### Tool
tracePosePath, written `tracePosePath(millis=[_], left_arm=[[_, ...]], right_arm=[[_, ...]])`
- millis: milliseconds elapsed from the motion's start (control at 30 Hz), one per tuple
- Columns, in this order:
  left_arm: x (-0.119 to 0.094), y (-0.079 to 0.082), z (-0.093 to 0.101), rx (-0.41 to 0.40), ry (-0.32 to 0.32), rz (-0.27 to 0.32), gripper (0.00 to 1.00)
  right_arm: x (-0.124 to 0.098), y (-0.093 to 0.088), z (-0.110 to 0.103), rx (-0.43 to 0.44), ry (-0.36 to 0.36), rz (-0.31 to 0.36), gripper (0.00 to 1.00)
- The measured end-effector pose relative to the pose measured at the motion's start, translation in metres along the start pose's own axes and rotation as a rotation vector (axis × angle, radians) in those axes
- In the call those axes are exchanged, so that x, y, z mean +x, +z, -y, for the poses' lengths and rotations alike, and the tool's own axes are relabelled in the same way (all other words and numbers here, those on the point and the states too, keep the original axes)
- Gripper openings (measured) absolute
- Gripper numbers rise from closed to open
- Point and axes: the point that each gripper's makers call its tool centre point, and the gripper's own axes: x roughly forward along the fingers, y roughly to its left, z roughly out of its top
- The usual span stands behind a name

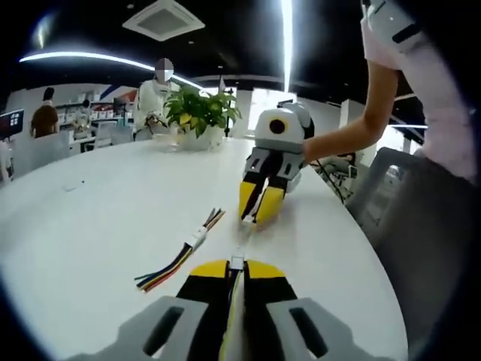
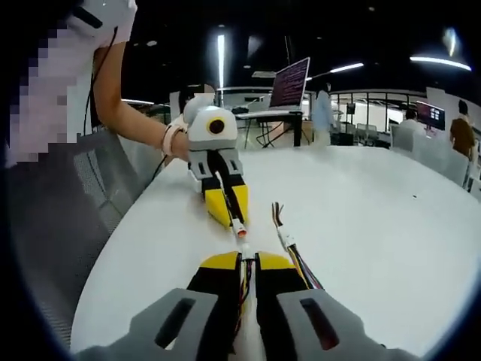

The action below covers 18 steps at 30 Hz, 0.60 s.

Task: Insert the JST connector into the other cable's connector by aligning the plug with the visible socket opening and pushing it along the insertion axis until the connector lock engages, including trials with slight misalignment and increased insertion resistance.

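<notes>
I see a big white desk (image 1: 98,218) in a wide office with long ceiling lights. In the left gripper view a potted plant (image 1: 199,113) stands far back. My left claw (image 1: 236,265) is pressed together on a small white connector (image 1: 237,262). My right claw (image 1: 255,218) is clamped on the other connector (image 2: 241,229). A spare wire bundle (image 1: 180,259) lies on the desk beside them. The right gripper view adds a laptop (image 2: 289,83) behind.
</notes>
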Motion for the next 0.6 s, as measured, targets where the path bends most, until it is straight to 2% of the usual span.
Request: tracePosePath(millis=[300, 400, 600], left_arm=[[-0.001, 0.017, 0.016, 0.071, -0.035, -0.010, 0.01], [-0.001, 0.018, 0.015, 0.110, -0.028, -0.024, 0.01], [-0.002, 0.024, 0.018, 0.117, -0.045, -0.014, 0.01]], right_arm=[[0.002, 0.003, -0.012, -0.013, 0.043, -0.015, 0.04], [0.003, 0.006, -0.015, -0.021, 0.052, -0.013, 0.04], [0.006, 0.012, -0.020, -0.035, 0.065, -0.012, 0.03]])
